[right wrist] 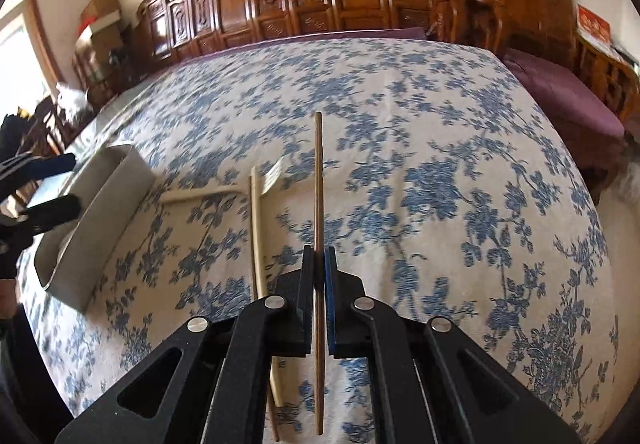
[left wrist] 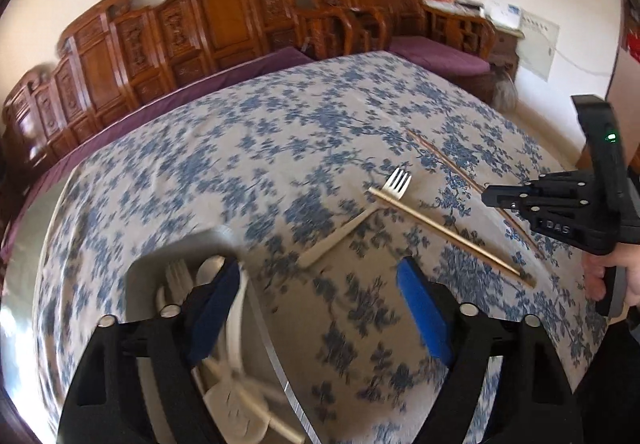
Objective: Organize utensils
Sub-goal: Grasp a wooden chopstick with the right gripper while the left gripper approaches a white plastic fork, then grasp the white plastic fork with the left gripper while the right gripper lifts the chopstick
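Our right hand-held gripper is clenched on a brown chopstick pointing to twelve o'clock. The utensil tray lies at ten o'clock, under our released left hand-held gripper.

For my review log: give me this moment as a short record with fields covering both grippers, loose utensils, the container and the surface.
right gripper: shut on a brown chopstick
left gripper: open, nothing between the pads, above the container's edge
container: pale open box holding white utensils
loose on cloth: white fork with a pale chopstick lying across it
surface: table under a blue floral tablecloth
task state: fork and pale chopstick not yet in the container
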### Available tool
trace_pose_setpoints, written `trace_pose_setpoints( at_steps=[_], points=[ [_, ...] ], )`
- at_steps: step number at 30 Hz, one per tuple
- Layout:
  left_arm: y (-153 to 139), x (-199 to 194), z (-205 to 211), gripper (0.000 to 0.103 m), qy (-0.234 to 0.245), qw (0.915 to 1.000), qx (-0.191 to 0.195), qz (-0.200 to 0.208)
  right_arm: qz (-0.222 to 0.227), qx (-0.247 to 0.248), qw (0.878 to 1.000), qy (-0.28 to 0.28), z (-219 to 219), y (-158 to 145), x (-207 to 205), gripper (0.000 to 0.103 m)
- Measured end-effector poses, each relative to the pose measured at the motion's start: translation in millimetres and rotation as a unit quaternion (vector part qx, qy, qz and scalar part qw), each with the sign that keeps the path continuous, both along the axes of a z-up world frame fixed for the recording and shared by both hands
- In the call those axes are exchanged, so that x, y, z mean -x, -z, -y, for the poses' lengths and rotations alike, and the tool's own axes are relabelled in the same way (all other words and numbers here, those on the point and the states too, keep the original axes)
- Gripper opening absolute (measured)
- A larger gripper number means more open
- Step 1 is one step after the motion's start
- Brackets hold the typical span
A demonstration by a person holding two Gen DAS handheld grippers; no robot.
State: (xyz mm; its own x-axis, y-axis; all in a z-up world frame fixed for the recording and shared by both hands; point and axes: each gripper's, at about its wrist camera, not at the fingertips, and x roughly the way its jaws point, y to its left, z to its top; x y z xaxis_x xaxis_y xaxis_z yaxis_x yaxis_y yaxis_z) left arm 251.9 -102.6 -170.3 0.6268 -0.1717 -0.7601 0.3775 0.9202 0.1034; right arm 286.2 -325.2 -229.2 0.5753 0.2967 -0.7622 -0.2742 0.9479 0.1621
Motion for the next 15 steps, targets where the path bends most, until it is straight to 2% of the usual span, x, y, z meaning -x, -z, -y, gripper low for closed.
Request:
trace_pose_setpoints(
  at_steps=[4,8,12,15],
  points=[
    [12,-31,22,0.063,0.022,0.9992,-0.020,-0.027,0.000,-0.012,1.000,0.009,9,0,-2,0.006],
    [29,-53,40,0.061,0.038,0.9970,-0.043,-0.053,-0.003,-0.021,1.000,0.012,14,2,-4,0.006],
    [50,-72,54,0.046,0.051,0.9927,-0.063,-0.089,-0.005,-0.026,1.000,0.007,13,5,-7,0.006],
    [63,-81,63,0.041,0.055,0.9902,-0.079,-0.101,-0.003,-0.029,1.000,0.002,10,4,-6,0.006]
  ],
)
